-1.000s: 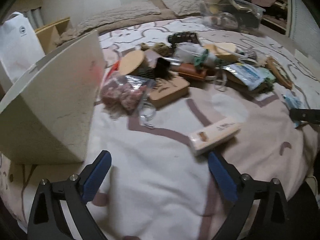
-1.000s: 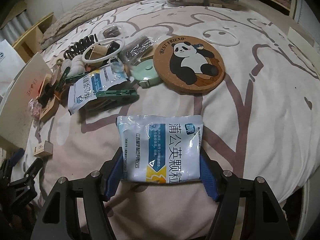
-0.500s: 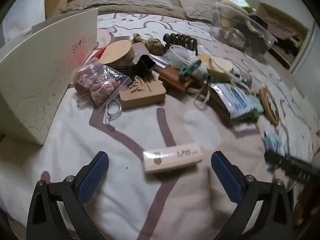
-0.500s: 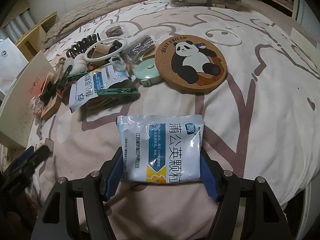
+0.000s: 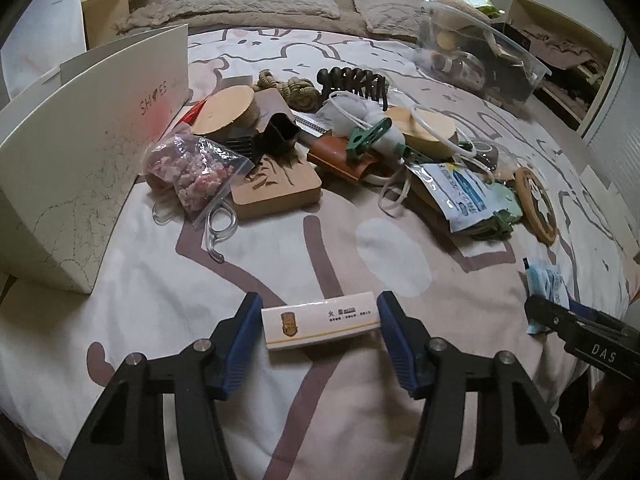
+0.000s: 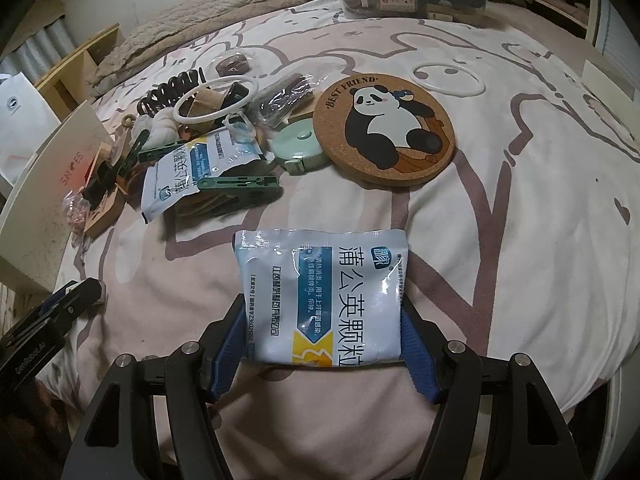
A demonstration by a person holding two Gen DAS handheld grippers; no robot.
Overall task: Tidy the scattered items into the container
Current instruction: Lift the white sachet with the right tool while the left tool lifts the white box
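Soft bedding [image 5: 160,312] is sagging under your closing left tool [image 5: 319,332], so the matchbox [image 5: 320,325] between its pads may be tipping; right tool [image 6: 322,344] is clamping the sachet [image 6: 320,296].

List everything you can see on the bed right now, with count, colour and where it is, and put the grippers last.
matchbox: one, white and cream, near edge of the bed, between the left jaws
medicine sachet: one, blue and white, between the right jaws
second sachet: one, blue and white, in the clutter pile
panda coaster: one, cork, right of the pile
tape measure: one, pale green, touching the coaster
white ring: one, beyond the coaster
bag of pink bits: one, clear, beside the shoe box
shoe box: one, cream, left side
clear bin: one, far side, holding items
left gripper: black with blue pads, closing around the matchbox
right gripper: black with blue pads, gripping the sachet
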